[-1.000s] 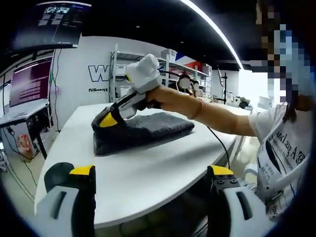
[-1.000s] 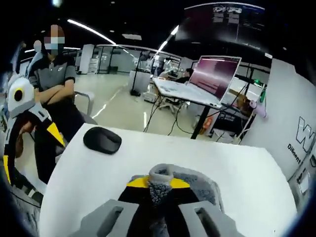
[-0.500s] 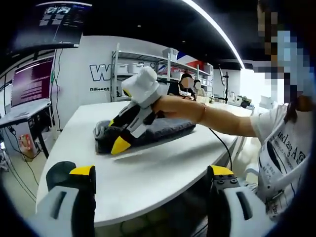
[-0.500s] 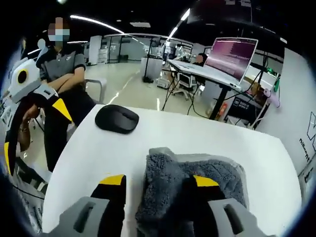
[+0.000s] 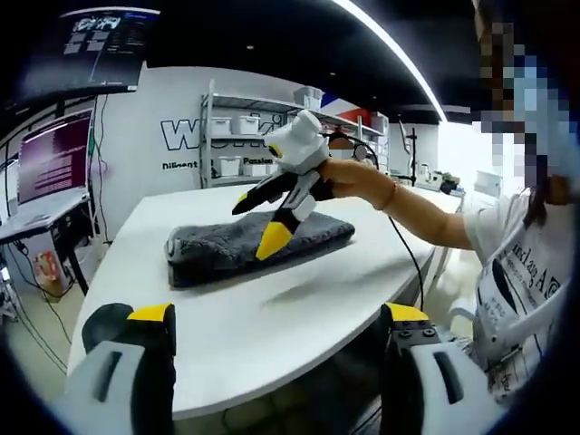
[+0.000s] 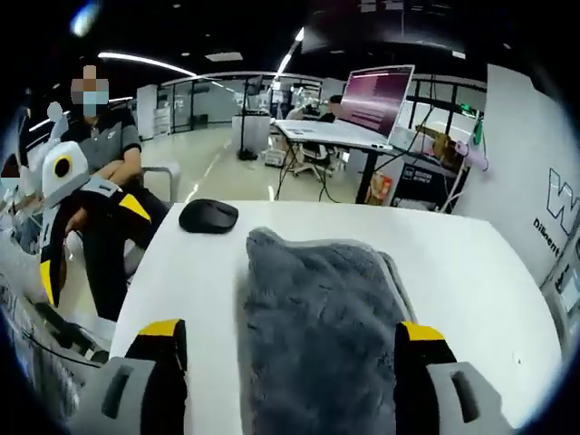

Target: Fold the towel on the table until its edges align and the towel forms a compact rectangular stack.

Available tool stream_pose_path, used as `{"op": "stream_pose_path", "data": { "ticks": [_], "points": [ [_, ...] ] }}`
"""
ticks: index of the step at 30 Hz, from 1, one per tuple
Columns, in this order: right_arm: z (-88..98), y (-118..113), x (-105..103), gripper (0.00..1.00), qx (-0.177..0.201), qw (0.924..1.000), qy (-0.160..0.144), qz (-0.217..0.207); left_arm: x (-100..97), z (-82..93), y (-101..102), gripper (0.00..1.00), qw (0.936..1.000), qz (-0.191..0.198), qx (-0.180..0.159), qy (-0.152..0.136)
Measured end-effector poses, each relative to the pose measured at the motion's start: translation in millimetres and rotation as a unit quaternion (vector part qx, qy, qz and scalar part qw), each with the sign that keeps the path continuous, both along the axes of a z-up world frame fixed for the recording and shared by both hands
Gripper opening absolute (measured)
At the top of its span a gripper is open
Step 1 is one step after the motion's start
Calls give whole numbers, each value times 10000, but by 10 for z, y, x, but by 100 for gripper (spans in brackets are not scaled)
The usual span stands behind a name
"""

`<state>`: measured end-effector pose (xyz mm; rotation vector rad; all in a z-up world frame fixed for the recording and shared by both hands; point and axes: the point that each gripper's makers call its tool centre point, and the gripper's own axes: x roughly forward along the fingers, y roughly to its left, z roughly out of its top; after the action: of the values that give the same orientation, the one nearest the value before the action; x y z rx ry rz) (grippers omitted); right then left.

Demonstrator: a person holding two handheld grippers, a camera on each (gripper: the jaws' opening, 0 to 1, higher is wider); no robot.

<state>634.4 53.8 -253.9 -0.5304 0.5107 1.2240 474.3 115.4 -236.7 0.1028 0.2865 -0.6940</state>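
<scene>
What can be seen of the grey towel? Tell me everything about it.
The towel is dark grey and looks thick and fluffy, like plush fabric. It lies folded into a flat, layered, roughly rectangular stack on the white table, with one end rounded at the fold. Only the table touches it: the right gripper hovers open just above it, and in the right gripper view its jaws stand on either side of the towel. A black mouse lies beyond it, apart.

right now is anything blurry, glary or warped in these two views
Left gripper view: the ceiling light strip glares white, the table edge bows from fisheye, and the towel is sharp. Right gripper view: the towel's pile looks soft up close, the right gripper sits wide open, and the mouse is crisp.
</scene>
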Motion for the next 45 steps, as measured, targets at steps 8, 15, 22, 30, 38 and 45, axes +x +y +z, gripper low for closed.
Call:
{"op": "stream_pose_path", "data": {
  "ticks": [8, 15, 22, 30, 38, 45],
  "points": [
    [101, -643, -149, 99, 328, 9989, 218, -241, 76, 14, -129, 98, 9999, -99, 79, -7],
    [136, -1341, -259, 99, 358, 9976, 38, -585, 181, 38, -305, 99, 9996, -238, 140, -12],
    [191, -1988, -417, 99, 497, 9947, -85, -897, 314, 83, -448, 99, 9992, -350, 210, -46],
    [133, -2530, -654, 99, 458, 9924, -179, -1125, 428, 68, -588, 99, 9988, -414, 278, -30],
    [92, -2921, -912, 99, 602, 9881, -277, -1391, 533, 45, -628, 99, 9989, -395, 269, 5],
    [63, -3177, -1105, 99, 788, 9818, -423, -1673, 782, 210, -517, 98, 9991, -243, 327, -144]
  ]
}}
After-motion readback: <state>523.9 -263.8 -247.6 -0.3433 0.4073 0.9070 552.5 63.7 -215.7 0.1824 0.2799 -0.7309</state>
